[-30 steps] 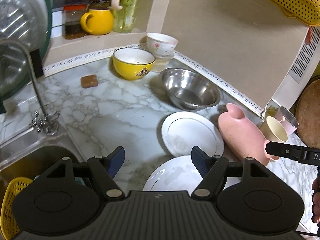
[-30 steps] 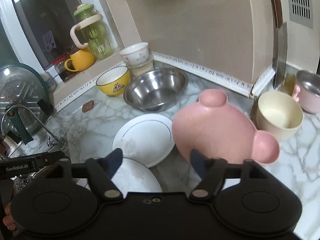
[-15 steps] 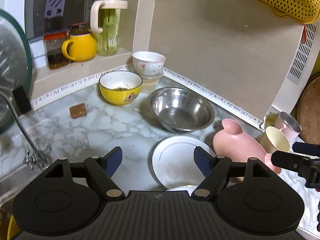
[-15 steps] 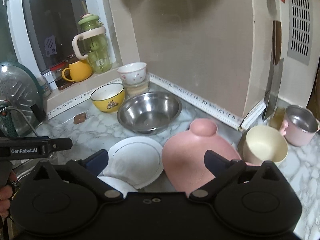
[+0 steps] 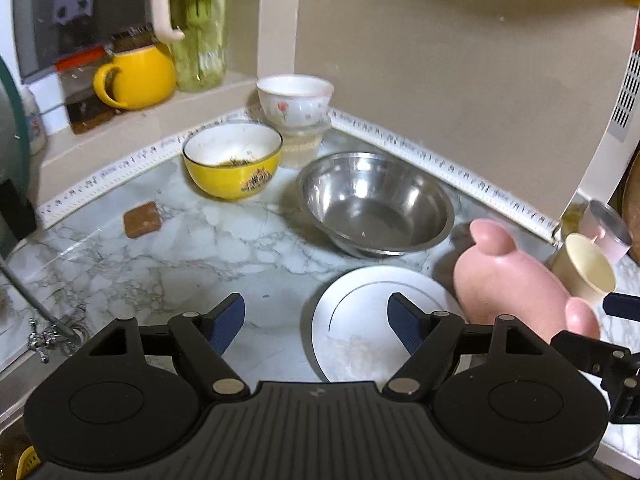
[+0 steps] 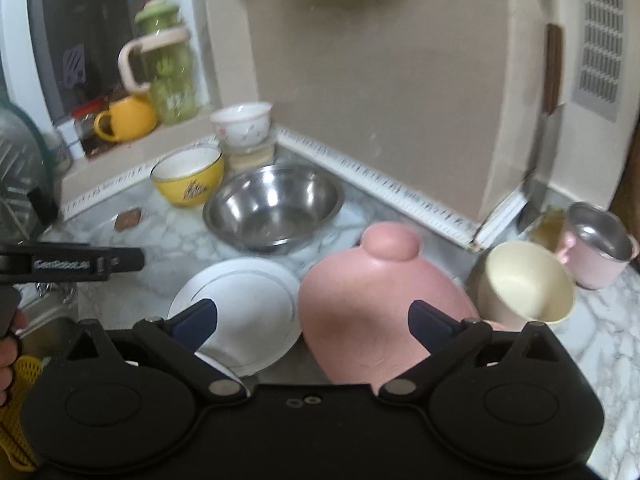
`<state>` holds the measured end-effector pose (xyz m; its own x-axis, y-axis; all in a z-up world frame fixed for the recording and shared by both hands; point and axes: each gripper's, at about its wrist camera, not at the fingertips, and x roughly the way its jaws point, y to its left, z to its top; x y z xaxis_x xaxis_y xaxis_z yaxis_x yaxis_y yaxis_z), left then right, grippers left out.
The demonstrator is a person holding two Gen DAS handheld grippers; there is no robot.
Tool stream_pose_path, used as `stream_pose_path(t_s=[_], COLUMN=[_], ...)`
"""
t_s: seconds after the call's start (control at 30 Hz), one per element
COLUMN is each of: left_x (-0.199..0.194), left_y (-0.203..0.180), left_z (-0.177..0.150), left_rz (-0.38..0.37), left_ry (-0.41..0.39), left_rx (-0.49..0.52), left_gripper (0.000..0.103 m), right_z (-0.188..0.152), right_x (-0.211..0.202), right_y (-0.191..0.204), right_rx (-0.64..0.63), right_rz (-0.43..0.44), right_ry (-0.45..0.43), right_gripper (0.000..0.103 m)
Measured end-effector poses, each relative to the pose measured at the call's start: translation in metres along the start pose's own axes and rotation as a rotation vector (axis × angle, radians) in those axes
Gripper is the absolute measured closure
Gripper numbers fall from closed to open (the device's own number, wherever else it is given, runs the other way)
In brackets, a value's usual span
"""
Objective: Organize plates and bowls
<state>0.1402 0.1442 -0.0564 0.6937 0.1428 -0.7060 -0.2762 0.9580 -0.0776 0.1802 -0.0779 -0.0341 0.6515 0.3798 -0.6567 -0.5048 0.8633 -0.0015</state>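
Observation:
On the marble counter a white plate (image 5: 372, 312) lies beside an upside-down pink plate with round ears (image 5: 512, 280). Behind them stand a steel bowl (image 5: 376, 204), a yellow bowl (image 5: 232, 160) and a white flowered bowl (image 5: 294, 98) stacked on a glass dish. My left gripper (image 5: 316, 320) hovers open over the white plate's left edge, touching nothing. My right gripper (image 6: 314, 320) is wide open and closing slightly, poised above the seam between the white plate (image 6: 240, 304) and the pink plate (image 6: 372, 308). Its pads press on neither.
A cream cup (image 6: 524, 284) and a pink metal-lined mug (image 6: 596, 248) stand right of the pink plate. A sink tap (image 5: 48, 332) sits at the left, a brown square pad (image 5: 142, 220) on the counter. A yellow mug (image 5: 136, 76) and green jug (image 5: 196, 24) occupy the sill.
My left gripper moved forward toward the corner; the nearest white plate slid out of its view. My right gripper's jaws spread much wider and it shifted slightly over the two plates.

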Motion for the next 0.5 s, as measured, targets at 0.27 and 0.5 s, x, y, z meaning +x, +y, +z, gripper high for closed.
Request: stream_pose_path(t_s=[0.27, 0.5], left_x=[0.041, 0.067], left_y=[0.014, 0.025], left_z=[0.003, 0.006], left_rz=[-0.01, -0.024], left_ry=[0.109, 0.172], left_rx=[-0.011, -0.046], left_gripper=[0.025, 0.025], right_z=[0.001, -0.002], right_x=[0.036, 0.062], right_y=[0.002, -0.005], right_rx=[0.096, 0.247], right_rz=[0.029, 0.083], right_ry=[0.156, 0.291], right_gripper=[0.011, 0.024])
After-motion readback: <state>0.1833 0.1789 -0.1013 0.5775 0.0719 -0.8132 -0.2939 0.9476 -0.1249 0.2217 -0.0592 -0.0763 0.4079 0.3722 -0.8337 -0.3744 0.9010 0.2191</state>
